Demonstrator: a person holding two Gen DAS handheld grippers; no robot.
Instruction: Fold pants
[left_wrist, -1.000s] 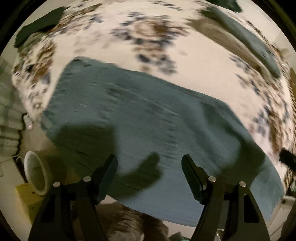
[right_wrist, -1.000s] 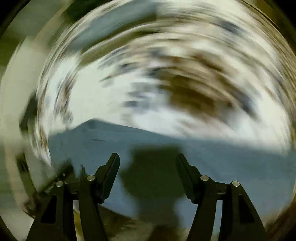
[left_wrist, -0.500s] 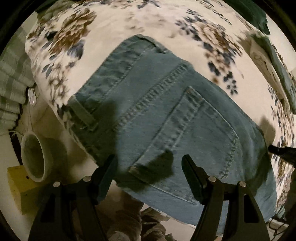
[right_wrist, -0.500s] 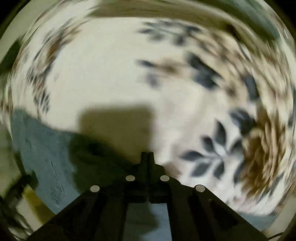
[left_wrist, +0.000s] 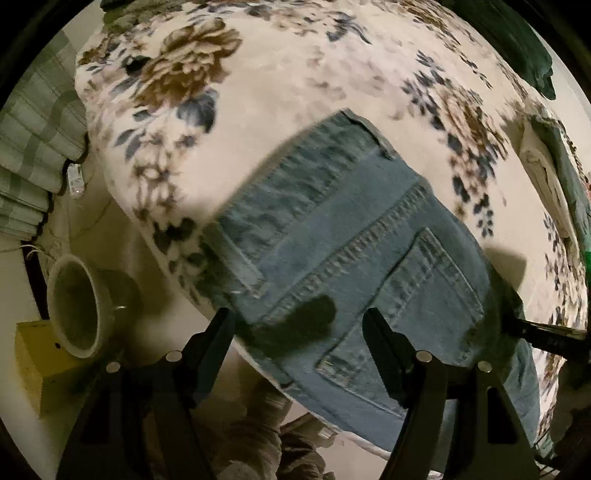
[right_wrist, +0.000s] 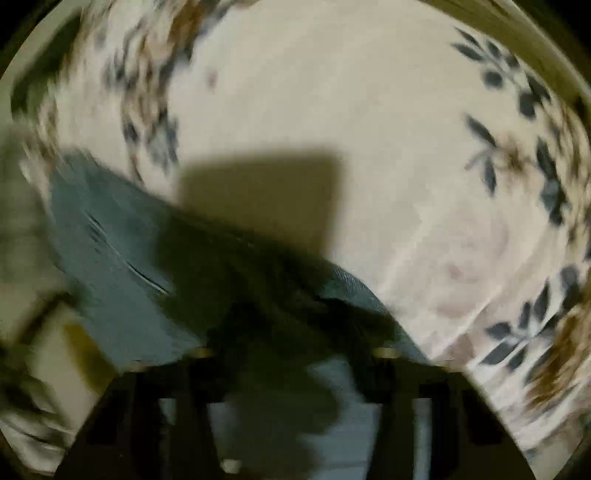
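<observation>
Blue jeans (left_wrist: 354, 258) lie on the floral bedspread (left_wrist: 280, 85), waistband and back pocket up, hanging over the bed's near edge. My left gripper (left_wrist: 299, 343) is open and empty, hovering above the waistband corner. My right gripper (right_wrist: 295, 328) shows blurred and in shadow, low over the jeans (right_wrist: 122, 266) at their edge. Its fingers are wider apart than before, with denim bunched between them; I cannot tell if they hold it. The right gripper also shows as a dark bar at the right of the left wrist view (left_wrist: 546, 332), touching the jeans' edge.
A white cup (left_wrist: 77, 302) stands on a yellow box (left_wrist: 33, 365) beside the bed at the left. A green checked cloth (left_wrist: 33, 147) hangs at far left. Dark green clothes (left_wrist: 532, 55) and folded items (left_wrist: 554, 170) lie at the bed's far right.
The left gripper has drawn back and left, so the jeans sit further right in view. The right gripper went from open to shut to parted again, dropping onto the jeans' edge.
</observation>
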